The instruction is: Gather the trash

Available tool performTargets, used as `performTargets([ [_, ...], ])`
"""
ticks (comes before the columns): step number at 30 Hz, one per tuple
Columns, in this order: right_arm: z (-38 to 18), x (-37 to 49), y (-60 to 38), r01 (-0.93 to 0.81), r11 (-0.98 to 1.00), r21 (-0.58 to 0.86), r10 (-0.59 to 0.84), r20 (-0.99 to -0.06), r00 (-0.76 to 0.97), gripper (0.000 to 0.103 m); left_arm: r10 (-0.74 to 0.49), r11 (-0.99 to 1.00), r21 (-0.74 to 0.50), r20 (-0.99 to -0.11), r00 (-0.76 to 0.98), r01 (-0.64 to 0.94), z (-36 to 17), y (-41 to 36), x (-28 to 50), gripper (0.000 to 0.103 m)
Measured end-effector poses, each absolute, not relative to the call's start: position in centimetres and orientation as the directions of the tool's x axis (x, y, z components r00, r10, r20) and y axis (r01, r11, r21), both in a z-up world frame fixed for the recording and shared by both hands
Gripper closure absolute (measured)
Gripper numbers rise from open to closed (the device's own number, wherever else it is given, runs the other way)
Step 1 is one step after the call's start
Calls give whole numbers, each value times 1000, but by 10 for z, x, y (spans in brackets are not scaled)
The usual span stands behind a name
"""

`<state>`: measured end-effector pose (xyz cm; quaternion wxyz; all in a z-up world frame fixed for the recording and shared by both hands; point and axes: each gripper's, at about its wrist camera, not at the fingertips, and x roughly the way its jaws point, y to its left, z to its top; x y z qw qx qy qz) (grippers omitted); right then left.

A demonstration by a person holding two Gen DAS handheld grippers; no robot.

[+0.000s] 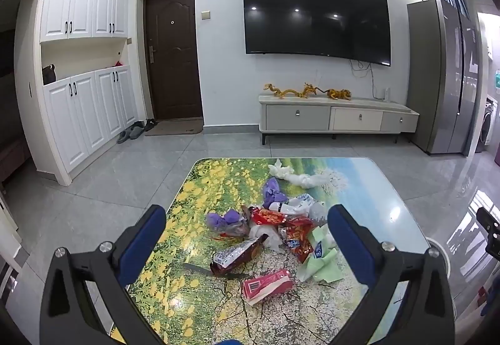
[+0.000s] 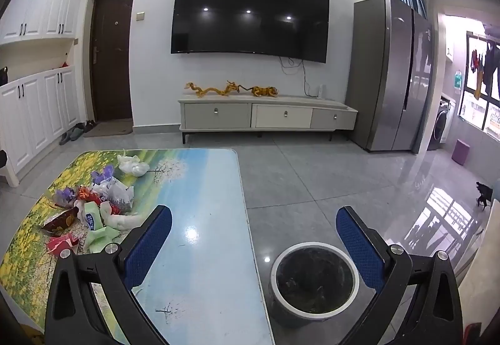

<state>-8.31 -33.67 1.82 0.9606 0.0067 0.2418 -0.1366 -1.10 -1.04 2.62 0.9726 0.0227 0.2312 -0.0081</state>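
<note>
Blue-padded left gripper (image 1: 247,239) hangs over the table (image 1: 387,189) w/ jaws spread as wide as they go, nothing gripped; the trash pile (image 1: 272,226) sits on the tabletop below, between the pads but untouched. Pile incl. a pink packet (image 1: 267,285), brown snack wrapper (image 1: 240,254), red wrappers (image 1: 293,232), purple crumples (image 1: 273,193), green tissue pack (image 1: 322,257); white tissue wad (image 1: 293,174) lies apart, farther back. Right gripper (image 2: 254,239) likewise fully open, empty, over the table's right edge. Bin (image 2: 314,278) on floor just beside the table, black liner inside.
</note>
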Motion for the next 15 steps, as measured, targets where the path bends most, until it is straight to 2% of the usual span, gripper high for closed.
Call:
performTargets([
  [10,12,-81,-336,250,967,-47,-242,-475,846,0,5,1000,25,-460,888,7,18,8,-14,0],
  [15,8,-79,-336,244,967,-77,-248,-510,824,0,1,1000,15,-474,881,7,15,12,-13,0],
])
